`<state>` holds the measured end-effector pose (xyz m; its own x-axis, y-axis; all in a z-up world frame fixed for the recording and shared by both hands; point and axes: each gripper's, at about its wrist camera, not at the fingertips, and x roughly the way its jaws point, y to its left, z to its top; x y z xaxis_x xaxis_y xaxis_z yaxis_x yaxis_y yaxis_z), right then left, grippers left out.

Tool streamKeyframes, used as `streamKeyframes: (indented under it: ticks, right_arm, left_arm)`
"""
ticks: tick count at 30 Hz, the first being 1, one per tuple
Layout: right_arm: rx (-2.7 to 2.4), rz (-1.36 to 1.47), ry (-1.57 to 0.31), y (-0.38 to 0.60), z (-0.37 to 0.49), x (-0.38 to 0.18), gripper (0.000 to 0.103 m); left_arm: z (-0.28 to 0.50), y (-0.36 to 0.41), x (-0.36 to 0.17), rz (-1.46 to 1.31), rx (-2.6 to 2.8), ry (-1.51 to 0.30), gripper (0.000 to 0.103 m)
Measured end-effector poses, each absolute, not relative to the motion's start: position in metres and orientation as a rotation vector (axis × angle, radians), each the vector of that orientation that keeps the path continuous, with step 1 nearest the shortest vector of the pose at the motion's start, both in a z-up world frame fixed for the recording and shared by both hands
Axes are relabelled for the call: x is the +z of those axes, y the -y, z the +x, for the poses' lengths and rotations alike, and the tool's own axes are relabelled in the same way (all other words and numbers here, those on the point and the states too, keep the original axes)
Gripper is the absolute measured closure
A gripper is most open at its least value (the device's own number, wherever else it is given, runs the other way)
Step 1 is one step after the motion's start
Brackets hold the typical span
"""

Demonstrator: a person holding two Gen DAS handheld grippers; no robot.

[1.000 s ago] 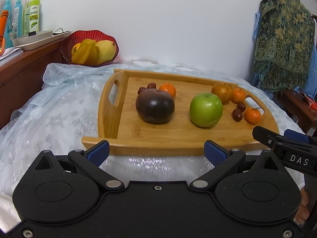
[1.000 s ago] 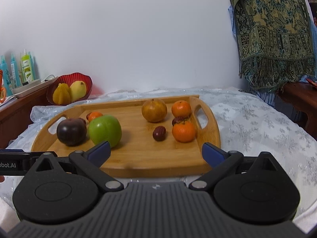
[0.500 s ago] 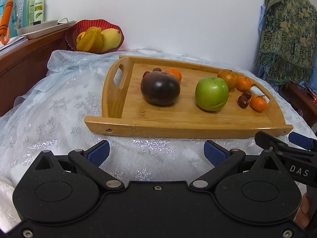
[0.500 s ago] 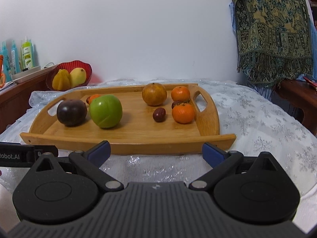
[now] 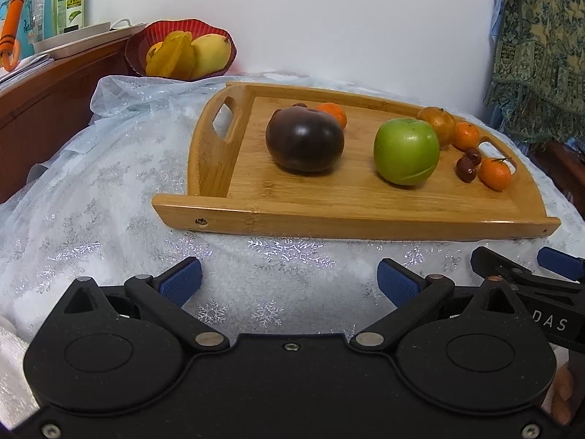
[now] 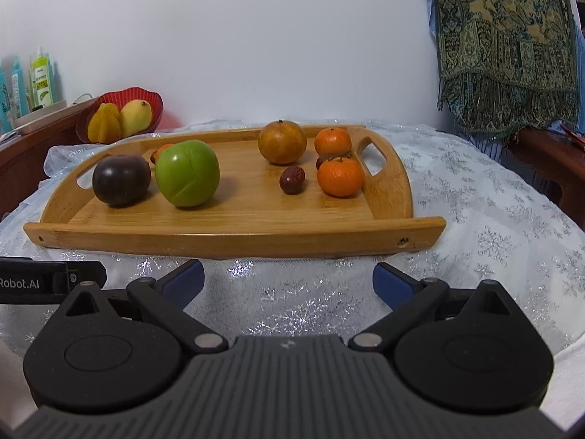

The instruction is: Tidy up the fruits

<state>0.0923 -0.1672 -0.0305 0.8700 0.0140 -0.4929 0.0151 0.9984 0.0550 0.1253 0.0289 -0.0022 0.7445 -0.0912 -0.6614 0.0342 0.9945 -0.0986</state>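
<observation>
Left gripper: blue-padded fingers spread wide apart, nothing between them, poised over the white snowflake cloth just short of the tray's near edge, touching no fruit

Right gripper: fingers likewise spread wide and empty, over the cloth in front of the tray; its tip also shows at the lower right of the left wrist view

Wooden tray: on the cloth, handle cut-outs at both ends

Tray contents:
- dark purple fruit, toward the left end
- green apple, near the middle, apart from the purple fruit
- brown-orange round fruit, at the back
- two tangerines by the right handle, a third partly hidden behind the purple fruit
- small dark red fruits beside the tangerines

Red bowl: off the tray, at the back left on a wooden ledge, holding a star fruit and a mango
</observation>
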Motion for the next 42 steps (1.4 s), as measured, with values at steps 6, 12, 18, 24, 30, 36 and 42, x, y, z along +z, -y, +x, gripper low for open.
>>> streamKeyframes:
  ticks: [6, 12, 18, 24, 30, 36, 42]
  right_arm:
    - [0.002, 0.065, -0.537, 0.168, 0.095, -0.032, 0.0]
    - [0.016, 0.0, -0.558, 0.159, 0.098, -0.035, 0.0]
    - [0.02, -0.005, -0.561, 0.158, 0.098, -0.035, 0.0]
    - [0.02, -0.007, -0.562, 0.158, 0.099, -0.035, 0.0]
    - [0.02, -0.006, -0.562, 0.157, 0.099, -0.035, 0.0]
    - [0.02, -0.007, -0.562, 0.158, 0.099, -0.035, 0.0]
    - [0.02, -0.007, -0.562, 0.157, 0.099, -0.035, 0.0]
  left_arm:
    - [0.127, -0.026, -0.005, -0.063, -0.058, -0.731, 0.0]
    - [0.128, -0.025, -0.007, -0.048, -0.046, -0.729, 0.0]
    - [0.129, -0.022, -0.008, -0.026, -0.03, -0.728, 0.0]
    - [0.13, -0.022, -0.009, -0.03, -0.027, -0.727, 0.0]
    - [0.131, -0.022, -0.009, -0.03, -0.022, -0.731, 0.0]
    - [0.132, -0.022, -0.009, -0.028, -0.02, -0.735, 0.0]
    - [0.132, -0.022, -0.008, -0.027, -0.018, -0.736, 0.0]
